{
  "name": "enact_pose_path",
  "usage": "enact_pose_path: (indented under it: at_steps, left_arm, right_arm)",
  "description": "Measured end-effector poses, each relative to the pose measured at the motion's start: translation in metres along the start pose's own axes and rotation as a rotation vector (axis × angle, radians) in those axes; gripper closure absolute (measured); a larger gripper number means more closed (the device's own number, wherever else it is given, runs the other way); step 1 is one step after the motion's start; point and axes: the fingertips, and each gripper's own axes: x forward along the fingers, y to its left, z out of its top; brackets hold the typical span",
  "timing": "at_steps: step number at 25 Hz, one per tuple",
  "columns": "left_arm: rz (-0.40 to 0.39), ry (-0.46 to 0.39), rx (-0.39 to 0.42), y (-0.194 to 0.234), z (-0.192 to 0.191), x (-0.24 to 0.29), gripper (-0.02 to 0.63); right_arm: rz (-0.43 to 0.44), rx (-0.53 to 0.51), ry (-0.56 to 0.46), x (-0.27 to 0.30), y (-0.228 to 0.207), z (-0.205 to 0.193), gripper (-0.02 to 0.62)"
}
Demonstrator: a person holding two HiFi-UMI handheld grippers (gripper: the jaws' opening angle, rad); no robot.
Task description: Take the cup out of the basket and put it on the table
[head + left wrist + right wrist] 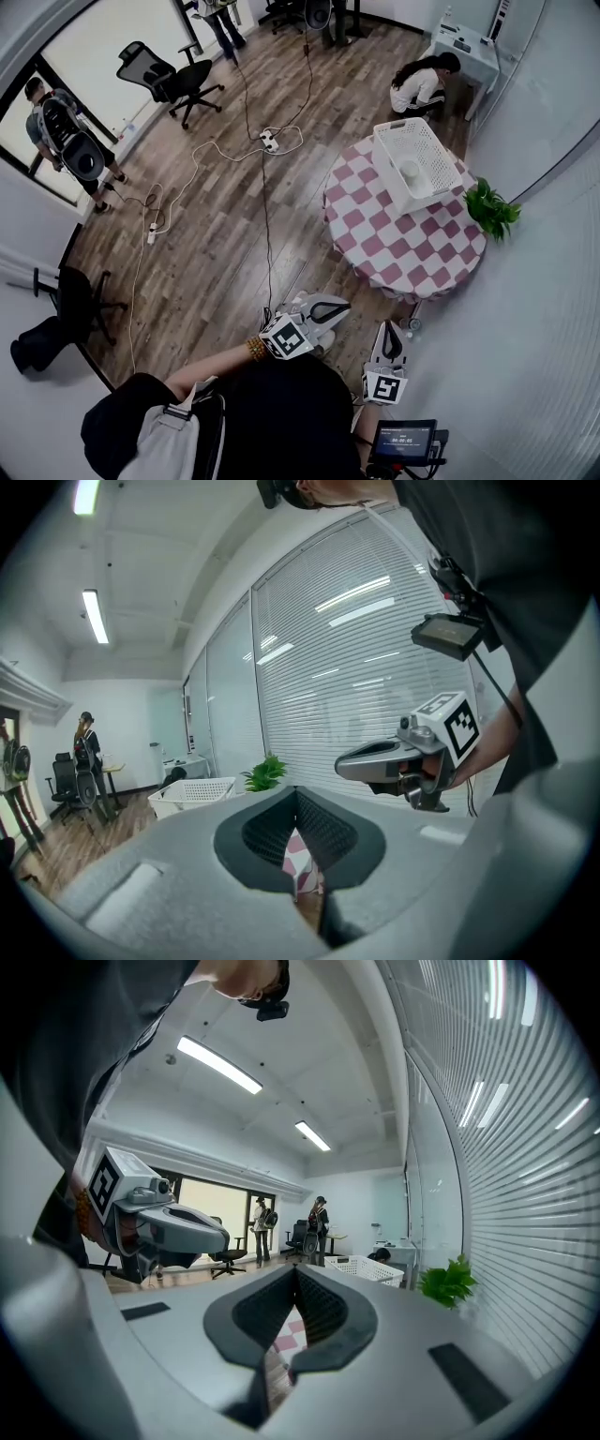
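— Nearest the lens was the person's dark top, with the left gripper and right gripper just ahead of it. How did the jaws stand?

— Both pairs were closed on nothing. In each gripper view the pads met at the tips, and only a sliver of checked cloth showed beyond them.

— And the cup?

— A pale round shape, which I took for the cup, lay inside the white basket. That stood on the far part of the round table. Both grippers were well apart from it, over the wooden floor.

— So the step in hand was the approach?

— I judged so. To do it well, one gripper needed to spread its jaws before reaching the basket, then come down from above so the perforated walls were not knocked.

— Which hand?

— The right was nearer the table. A grip across the cup's wall and a straight lift clear of the rim seemed best. The bare cloth in front of the basket, away from the plant, looked the safest landing spot.
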Motion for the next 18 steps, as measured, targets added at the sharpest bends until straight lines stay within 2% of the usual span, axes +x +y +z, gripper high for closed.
enact_pose_path:
  at_steps: [5, 12, 18]
  left_arm:
    - [0.007, -0.019, -0.007, 0.023, -0.001, 0.0, 0.603]
    - [-0.066, -0.059, -0.018, 0.044, 0.001, 0.006, 0.603]
    - [-0.097, -0.086, -0.021, 0.072, -0.008, 0.001, 0.603]
  right_arm:
    - [0.017, -0.037, 0.005, 0.021, 0.006, 0.01, 0.588]
    - [-0.025, -0.063, 0.023, 0.041, 0.013, 0.024, 0.588]
    - [-0.031, -0.086, 0.077, 0.068, 0.028, 0.029, 0.588]
